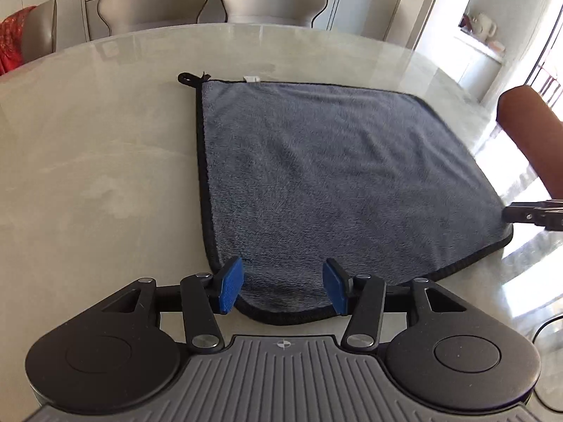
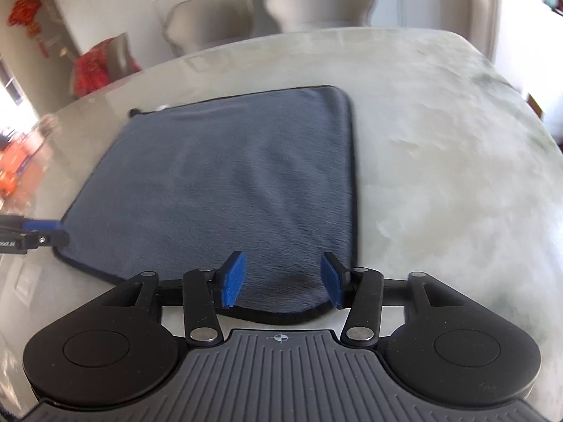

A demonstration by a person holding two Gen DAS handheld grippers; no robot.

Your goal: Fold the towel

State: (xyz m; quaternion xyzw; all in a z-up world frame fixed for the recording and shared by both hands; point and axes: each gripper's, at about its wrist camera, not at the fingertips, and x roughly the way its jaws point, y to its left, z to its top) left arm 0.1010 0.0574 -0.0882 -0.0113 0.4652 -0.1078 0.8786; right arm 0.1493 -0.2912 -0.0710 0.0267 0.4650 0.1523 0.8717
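Towel (image 1: 334,176) lies flat and fully spread on the pale, glossy table (image 1: 88,158), a grey-blue plush square with a dark bound hem. Expect it to be light, soft and completely limp: lifted, it will drape and sag between your two hands instead of holding a line. The pile should give the blue pads good friction, but the cloth may slide on that slick tabletop if you drag it.

Your left gripper (image 1: 283,286) has its jaws spread wide, straddling the near-left corner, with the hem curving between the pads at 6 o'clock in the left wrist view. Your right gripper (image 2: 283,281) is likewise wide apart over the near-right corner, the hem bulging up a little between its pads. Neither grips anything yet. Each gripper's tip also shows at the edge of the other camera's view, at the opposite near corner.

Take hold just inside the bound hem at these two corners; the thicker edge should resist slipping out.

Being nearly square, the towel has no strong long axis. Its sides run roughly from 6 toward 12 o'clock, square to the table edge nearest you. The hanging loop (image 1: 188,79) sits at the far-left corner, about 11 o'clock in the left view, with a small white tag (image 1: 251,79) beside it on the far hem. Two grey chairs (image 1: 211,0) stand beyond the table.
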